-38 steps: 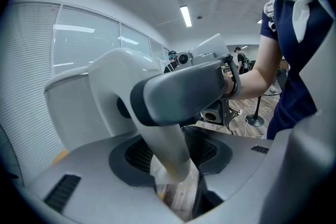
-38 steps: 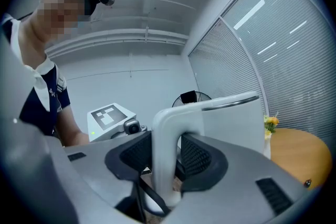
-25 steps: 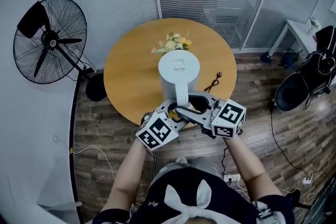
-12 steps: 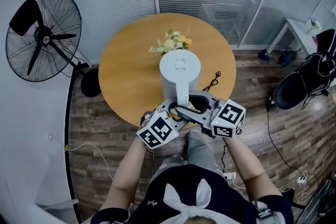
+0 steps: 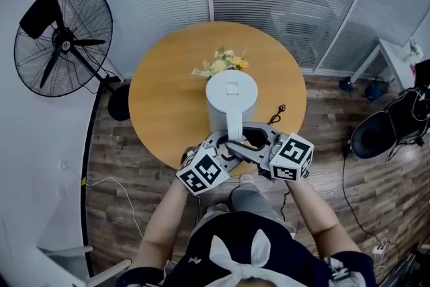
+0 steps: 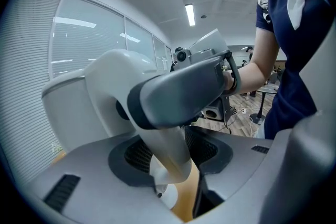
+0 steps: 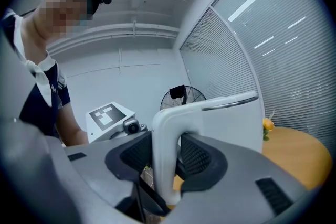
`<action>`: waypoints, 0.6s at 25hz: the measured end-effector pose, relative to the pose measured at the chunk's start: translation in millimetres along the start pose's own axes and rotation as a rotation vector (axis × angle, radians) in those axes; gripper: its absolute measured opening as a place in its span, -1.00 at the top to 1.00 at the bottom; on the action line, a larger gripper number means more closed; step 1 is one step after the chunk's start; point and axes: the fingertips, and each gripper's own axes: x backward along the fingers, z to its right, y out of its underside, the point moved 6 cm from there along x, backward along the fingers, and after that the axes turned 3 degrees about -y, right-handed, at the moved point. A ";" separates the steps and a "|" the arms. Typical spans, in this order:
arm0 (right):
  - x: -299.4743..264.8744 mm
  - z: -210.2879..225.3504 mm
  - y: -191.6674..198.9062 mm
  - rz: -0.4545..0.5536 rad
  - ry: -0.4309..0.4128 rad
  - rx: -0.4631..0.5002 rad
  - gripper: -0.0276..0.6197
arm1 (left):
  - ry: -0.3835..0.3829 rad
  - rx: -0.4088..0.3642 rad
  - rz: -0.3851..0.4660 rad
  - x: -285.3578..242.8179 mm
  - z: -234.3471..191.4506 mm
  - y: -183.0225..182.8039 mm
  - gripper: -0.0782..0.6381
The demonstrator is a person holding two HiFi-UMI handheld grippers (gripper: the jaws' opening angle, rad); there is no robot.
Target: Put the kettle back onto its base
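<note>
A white kettle (image 5: 230, 95) stands upright above the near half of the round wooden table (image 5: 161, 97), lid facing up. Its handle (image 5: 233, 126) points toward me. Both grippers grip that handle: my left gripper (image 5: 220, 145) from the left and my right gripper (image 5: 247, 142) from the right. In the left gripper view the handle (image 6: 169, 157) sits between the jaws, with the right gripper's finger (image 6: 178, 92) crossing above. The right gripper view shows the handle (image 7: 164, 165) pinched between the pads and the kettle body (image 7: 226, 120) beyond. The kettle hides any base beneath it.
A small bunch of yellow and white flowers (image 5: 222, 63) lies on the table just behind the kettle. A black cord (image 5: 275, 111) trails off the table's right edge. A standing fan (image 5: 64, 40) is at the left, a black chair (image 5: 383, 131) at the right.
Both grippers stay on the kettle handle in the same place over the table. Only the head view has shifted slightly.
</note>
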 end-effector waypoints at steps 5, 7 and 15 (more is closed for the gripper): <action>2.5 6.8 3.1 -0.010 -0.035 -0.003 0.36 | -0.025 0.013 -0.021 -7.0 -0.1 1.5 0.22; 3.4 11.5 4.2 -0.020 -0.042 -0.004 0.36 | -0.036 0.022 -0.025 -10.4 -1.9 1.5 0.22; 1.0 20.0 9.6 -0.038 -0.084 -0.006 0.36 | -0.072 0.055 -0.045 -18.2 -4.7 7.2 0.22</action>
